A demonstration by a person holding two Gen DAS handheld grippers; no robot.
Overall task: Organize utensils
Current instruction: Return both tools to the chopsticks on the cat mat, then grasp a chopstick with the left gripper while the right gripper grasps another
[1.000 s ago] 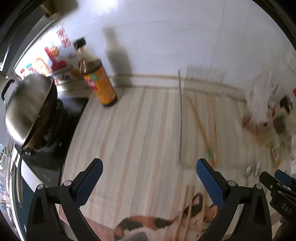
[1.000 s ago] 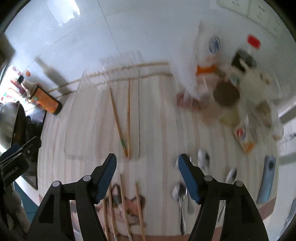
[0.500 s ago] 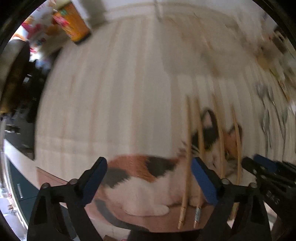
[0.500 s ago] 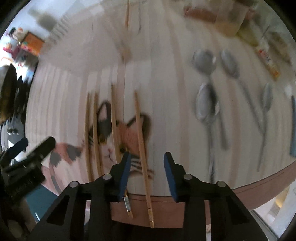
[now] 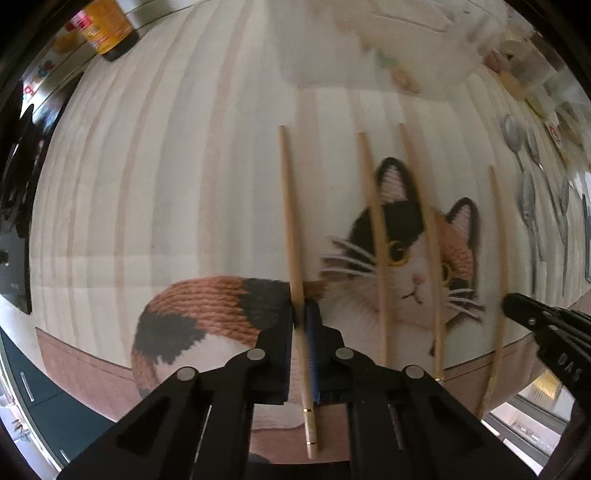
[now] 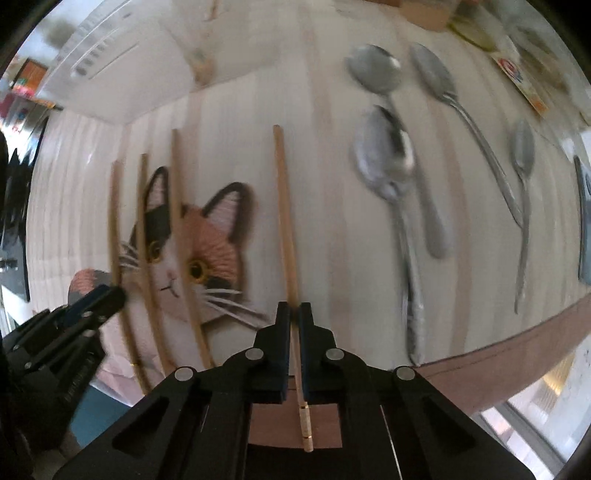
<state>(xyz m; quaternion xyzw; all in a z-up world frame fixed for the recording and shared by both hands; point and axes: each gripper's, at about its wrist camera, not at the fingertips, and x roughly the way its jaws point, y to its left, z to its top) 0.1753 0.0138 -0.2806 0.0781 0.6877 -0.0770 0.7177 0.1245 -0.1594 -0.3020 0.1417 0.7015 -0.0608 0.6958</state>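
Both tongs low over cat mat, pointing forward. Left tongs clamped on leftmost chopstick; right tongs clamped on rightmost chopstick. Spoons right of mat.

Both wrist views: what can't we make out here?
- Left chopstick: stretch between the left gripper fingers hidden; lifted or resting, unclear.
- Right chopstick: same inside the right gripper.
- Spoons: motion-blurred in the right view, small at the left view's edge; exact count uncertain.
- Bottle: top cut off, left view.
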